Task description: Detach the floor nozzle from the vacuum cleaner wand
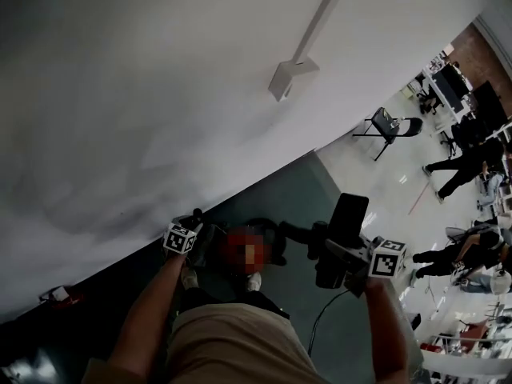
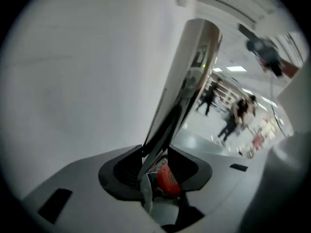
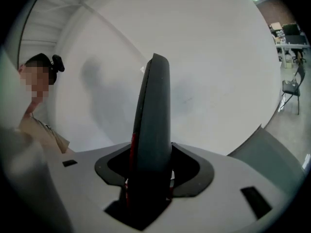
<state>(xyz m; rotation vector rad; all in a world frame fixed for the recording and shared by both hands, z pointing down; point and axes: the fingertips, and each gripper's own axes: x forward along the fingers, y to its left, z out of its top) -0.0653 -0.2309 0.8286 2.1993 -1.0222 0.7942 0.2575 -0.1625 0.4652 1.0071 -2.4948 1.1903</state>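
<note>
In the left gripper view a shiny chrome wand (image 2: pixel 187 81) rises from between the jaws, with a red part (image 2: pixel 167 178) at its base. My left gripper (image 2: pixel 158 178) is shut on the wand. In the head view it (image 1: pixel 204 242) is at lower left with its marker cube. The right gripper (image 3: pixel 148 178) is shut on a dark grey, red-edged floor nozzle (image 3: pixel 153 115). The head view shows that nozzle (image 1: pixel 348 218) as a black upright block above the right gripper (image 1: pixel 340 262). A black neck (image 1: pixel 292 230) runs between the two grippers; I cannot tell whether wand and nozzle are joined.
A white wall (image 1: pixel 160 94) with a small mounted box (image 1: pixel 290 77) fills the upper left. A dark floor mat (image 1: pixel 304 190) lies below, with a cable (image 1: pixel 324 318) on it. A black folding chair (image 1: pixel 388 126), people (image 1: pixel 460 170) and desks stand at far right.
</note>
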